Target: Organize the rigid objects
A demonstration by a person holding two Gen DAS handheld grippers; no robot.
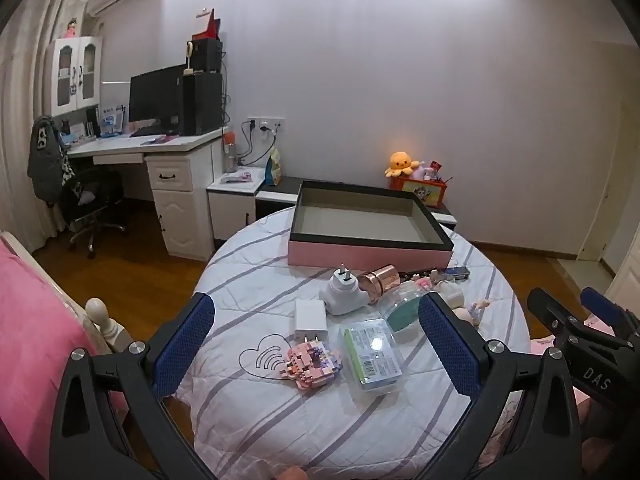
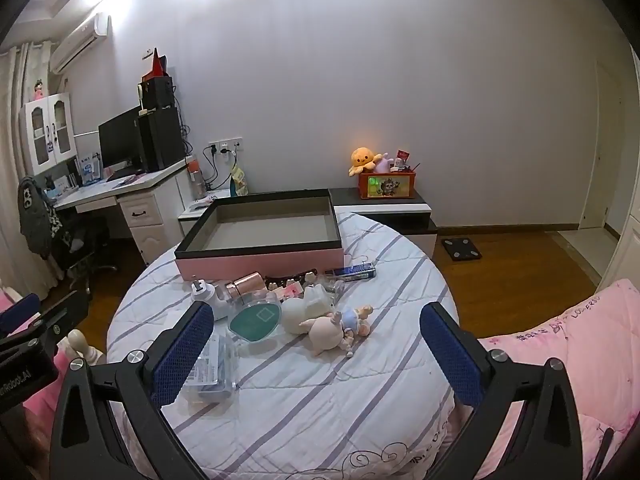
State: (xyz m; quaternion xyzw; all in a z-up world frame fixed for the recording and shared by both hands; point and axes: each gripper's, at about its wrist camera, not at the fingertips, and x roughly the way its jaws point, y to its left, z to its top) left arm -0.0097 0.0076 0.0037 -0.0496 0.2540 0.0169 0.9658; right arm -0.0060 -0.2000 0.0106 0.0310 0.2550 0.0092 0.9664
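"DAS" is printed on the right gripper [image 1: 592, 312]; the label on the clear box [image 1: 370, 354] is unreadable. Both the right and left gripper [image 1: 316, 330] gape, holding nothing.

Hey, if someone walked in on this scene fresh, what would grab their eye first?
Probably the big pink box with its black rim, sitting open at the far side of the striped round quilt. Next, the clutter before it: a small doll lying down, white chargers and a pink block model, framed by the open left gripper.

Glossy coppery metal cup [image 1: 379, 281], quilted cloth cover [image 1: 256, 264], seemingly matt cardboard box [image 1: 370, 252].
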